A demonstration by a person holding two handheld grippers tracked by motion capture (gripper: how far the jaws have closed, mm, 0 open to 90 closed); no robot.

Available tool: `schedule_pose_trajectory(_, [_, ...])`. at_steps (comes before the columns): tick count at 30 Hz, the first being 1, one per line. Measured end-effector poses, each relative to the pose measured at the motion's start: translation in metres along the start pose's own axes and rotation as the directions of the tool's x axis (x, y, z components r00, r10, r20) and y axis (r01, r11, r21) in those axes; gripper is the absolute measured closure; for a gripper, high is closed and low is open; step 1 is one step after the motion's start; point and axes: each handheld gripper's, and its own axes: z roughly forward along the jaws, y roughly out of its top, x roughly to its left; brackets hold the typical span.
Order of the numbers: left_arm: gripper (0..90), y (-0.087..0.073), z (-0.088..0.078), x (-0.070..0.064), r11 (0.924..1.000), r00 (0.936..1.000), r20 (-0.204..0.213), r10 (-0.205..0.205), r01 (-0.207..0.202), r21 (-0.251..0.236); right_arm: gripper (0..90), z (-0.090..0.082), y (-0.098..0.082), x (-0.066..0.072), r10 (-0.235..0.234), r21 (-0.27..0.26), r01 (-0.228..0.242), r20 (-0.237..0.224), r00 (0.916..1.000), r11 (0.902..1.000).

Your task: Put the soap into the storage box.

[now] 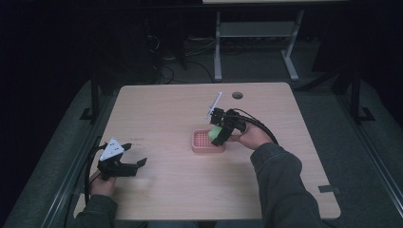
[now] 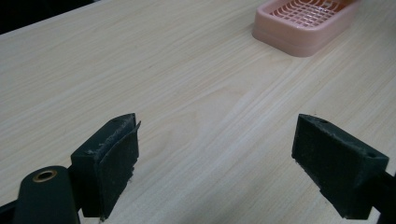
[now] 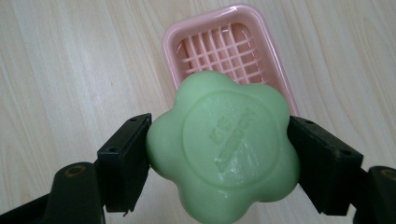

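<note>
A green flower-shaped soap [image 3: 223,148] is clamped between the two black jaws of my right gripper [image 3: 219,156]. It hangs just above a pink slotted soap dish [image 3: 224,46], whose grid bottom is bare. From above, the soap [image 1: 216,132] and right gripper [image 1: 219,134] hover over the right end of the dish [image 1: 203,142] at the table's middle. My left gripper [image 1: 134,161] rests near the table's front left, open, with nothing between its pads [image 2: 112,163]. The dish [image 2: 306,23] lies far ahead of it.
The wooden table [image 1: 166,190] has a round cable hole [image 1: 237,95] near its back edge. A grey desk frame [image 1: 256,33] stands on the floor behind the table. Cables lie on the floor at the back left.
</note>
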Motion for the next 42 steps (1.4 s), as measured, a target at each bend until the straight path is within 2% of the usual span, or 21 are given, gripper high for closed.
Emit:
schedule_pose_trajectory(6, [14.4,0.0,0.0,0.0,1.0,1.0,0.0,0.001,-0.001,0.0,25.4,0.007,0.011,-0.001,-0.012,0.007,0.012,-0.003,0.9999,0.9999])
schedule_pose_trajectory(13, [14.4,0.0,0.0,0.0,1.0,1.0,0.0,0.001,-0.001,0.003,25.5,0.015,0.014,-0.004,-0.007,0.014,0.007,-0.002,1.0,0.9999])
schedule_pose_trajectory(18, [14.4,0.0,0.0,0.0,1.0,1.0,0.001,0.005,-0.005,0.005,25.5,0.031,0.015,-0.012,0.02,0.034,-0.019,-0.021,0.9996,0.9992])
schedule_pose_trajectory(20, [14.4,0.0,0.0,0.0,1.0,1.0,0.001,0.004,-0.004,0.002,25.5,0.034,0.016,-0.012,0.018,0.038,-0.017,-0.018,0.9997,0.9991])
schedule_pose_trajectory(21, [14.4,0.0,0.0,0.0,1.0,1.0,0.001,0.006,-0.006,0.006,25.5,0.039,0.017,-0.013,0.025,0.032,-0.024,-0.033,0.9991,0.9992])
schedule_pose_trajectory(23, [14.4,0.0,0.0,0.0,1.0,1.0,0.0,0.006,-0.006,0.003,25.5,0.042,0.018,-0.012,0.022,0.035,-0.021,-0.036,0.9991,0.9992])
schedule_pose_trajectory(29, [14.4,0.0,-0.001,0.001,0.9999,0.9999,-0.001,0.012,-0.012,0.004,25.5,0.052,0.024,-0.011,0.017,0.042,-0.016,-0.014,0.9998,0.999])
schedule_pose_trajectory(42, [14.4,0.0,0.0,0.0,1.0,1.0,0.003,0.007,-0.007,0.003,25.4,0.058,0.026,-0.01,0.012,0.039,-0.012,0.011,0.9999,0.9992])
